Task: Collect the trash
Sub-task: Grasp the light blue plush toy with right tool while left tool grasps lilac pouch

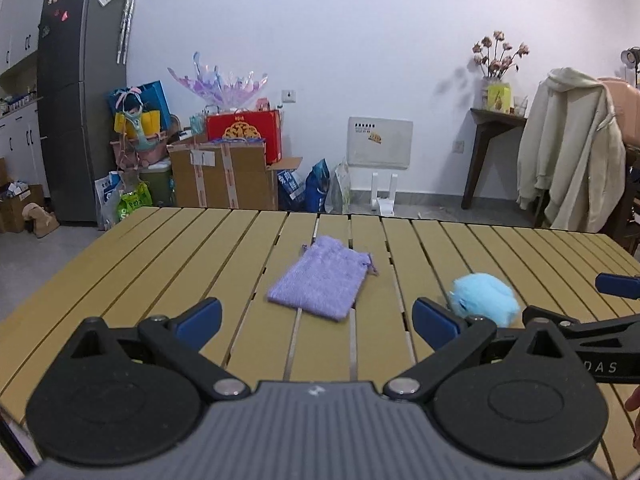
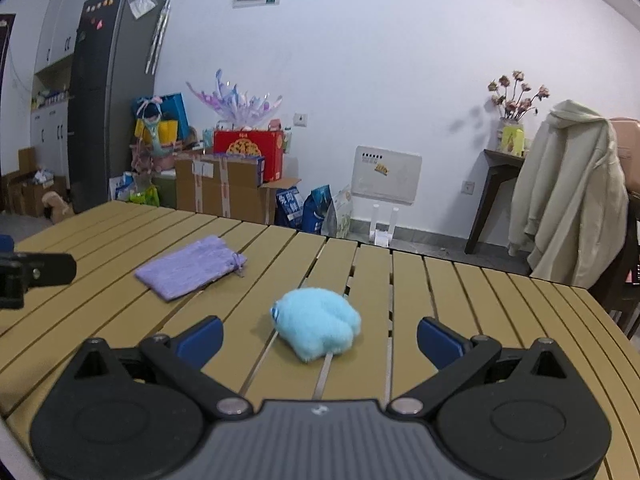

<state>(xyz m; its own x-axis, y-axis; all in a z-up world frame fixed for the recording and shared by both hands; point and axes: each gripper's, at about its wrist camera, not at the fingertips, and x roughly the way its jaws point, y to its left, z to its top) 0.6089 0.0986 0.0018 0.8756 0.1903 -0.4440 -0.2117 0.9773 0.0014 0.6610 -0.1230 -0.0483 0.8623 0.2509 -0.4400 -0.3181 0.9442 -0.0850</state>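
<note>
Slats of yellow-tan wood make up the table (image 1: 160, 264) that fills the lower half of both wrist views, with a grey floor and a white wall beyond its far edge. Against that wall, at about ten o'clock in both views, stands a tall dark grey fridge (image 1: 76, 100), and just right of it a heap of cardboard boxes (image 1: 218, 176) topped by a red gift box (image 1: 244, 130). At two o'clock a cream jacket (image 1: 572, 148) hangs beside a dark side table holding a vase of dried flowers (image 1: 498, 56). On the tabletop a flat lilac drawstring pouch (image 1: 320, 284) lies with its gathered mouth toward one o'clock; seen from the left wrist it sits dead ahead at twelve o'clock, and from the right wrist at ten o'clock. Near it but not touching, at the pouch's four o'clock, rests a fluffy light blue plush ball (image 2: 318, 326), straight ahead of the right wrist camera. The left gripper (image 1: 316, 320) is spread wide above the table, its blue pads either side of the pouch's near edge and holding nothing. The right gripper (image 2: 320, 338) is likewise spread wide and empty, the plush ball lying just beyond and between its blue fingertips, clear of both.
</note>
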